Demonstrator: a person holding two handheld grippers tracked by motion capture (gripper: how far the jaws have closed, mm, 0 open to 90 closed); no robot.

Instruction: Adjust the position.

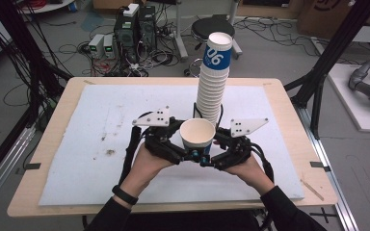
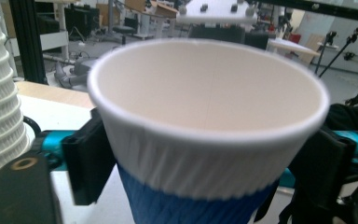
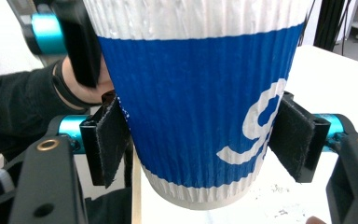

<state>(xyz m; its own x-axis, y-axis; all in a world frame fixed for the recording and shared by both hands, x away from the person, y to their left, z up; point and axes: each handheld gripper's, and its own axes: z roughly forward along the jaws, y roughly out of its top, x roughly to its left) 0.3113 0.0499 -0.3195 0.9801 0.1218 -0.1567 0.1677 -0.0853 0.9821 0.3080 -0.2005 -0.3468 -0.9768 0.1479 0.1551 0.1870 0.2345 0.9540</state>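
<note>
At the near middle of the table: the left gripper (image 1: 191,155) and right gripper (image 1: 212,158) meet around one paper cup (image 1: 197,136).
Cup: upright, empty, white inside, blue ribbed band lower down.
Left gripper: jaws closed against the cup's sides under the rim.
Right gripper: jaws pressed to the blue band (image 3: 191,102), lower on the cup.
Just behind: a tall stack of cups (image 1: 213,79) leaning slightly.
Underneath: white mat (image 1: 101,144) on the wooden table (image 1: 58,115).
Beyond: computer towers (image 1: 135,26) and cables on the floor.
</note>
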